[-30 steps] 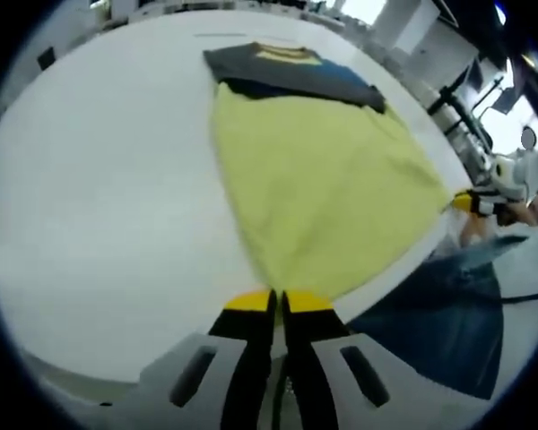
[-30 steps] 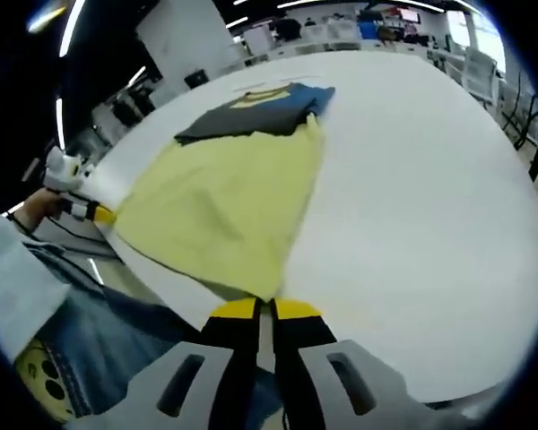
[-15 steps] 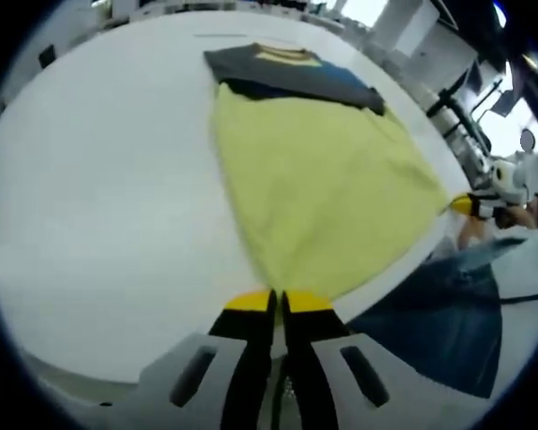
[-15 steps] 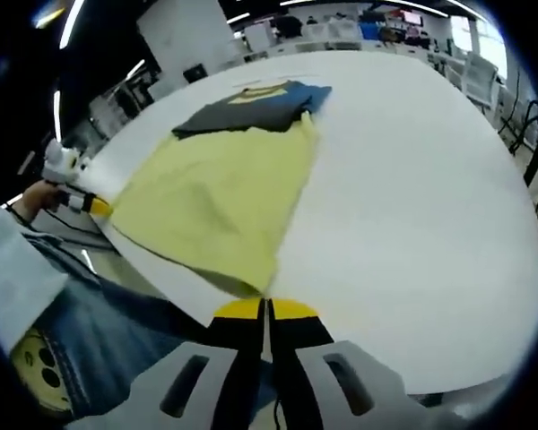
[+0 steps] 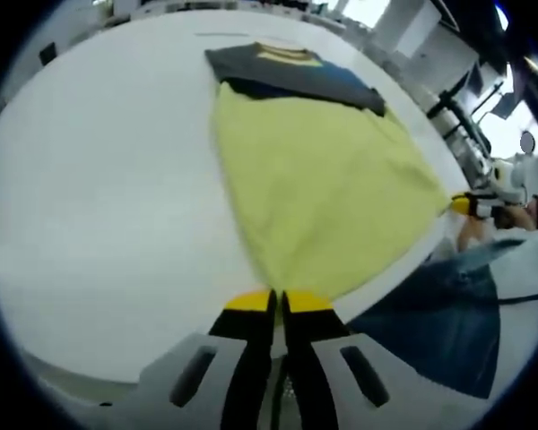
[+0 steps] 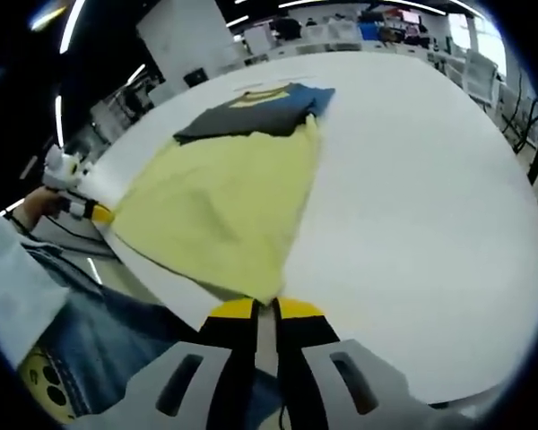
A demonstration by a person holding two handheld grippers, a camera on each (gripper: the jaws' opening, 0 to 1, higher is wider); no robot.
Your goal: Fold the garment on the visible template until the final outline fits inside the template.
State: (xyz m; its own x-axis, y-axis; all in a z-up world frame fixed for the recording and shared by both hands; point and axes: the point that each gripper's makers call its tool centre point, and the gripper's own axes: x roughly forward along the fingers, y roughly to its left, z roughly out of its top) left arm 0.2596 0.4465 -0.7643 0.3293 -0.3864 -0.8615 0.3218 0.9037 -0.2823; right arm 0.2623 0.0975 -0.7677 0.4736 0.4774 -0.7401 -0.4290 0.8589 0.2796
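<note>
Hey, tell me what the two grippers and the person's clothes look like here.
Each gripper, the left gripper and the right gripper, has two black fingers capped with yellow tips, rising from a pale grey body with slotted openings. The person wears a light blue sleeve and blue denim jeans.

Pale yellow garment (image 5: 323, 193), dark grey-and-blue shirt (image 5: 291, 72), white table (image 5: 99, 197).

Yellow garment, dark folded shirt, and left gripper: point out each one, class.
yellow garment (image 5: 323, 197): left gripper view, middle of the cloth.
dark folded shirt (image 6: 251, 112): right gripper view, its grey body.
left gripper (image 5: 277, 305): left gripper view, between its yellow tips.
</note>
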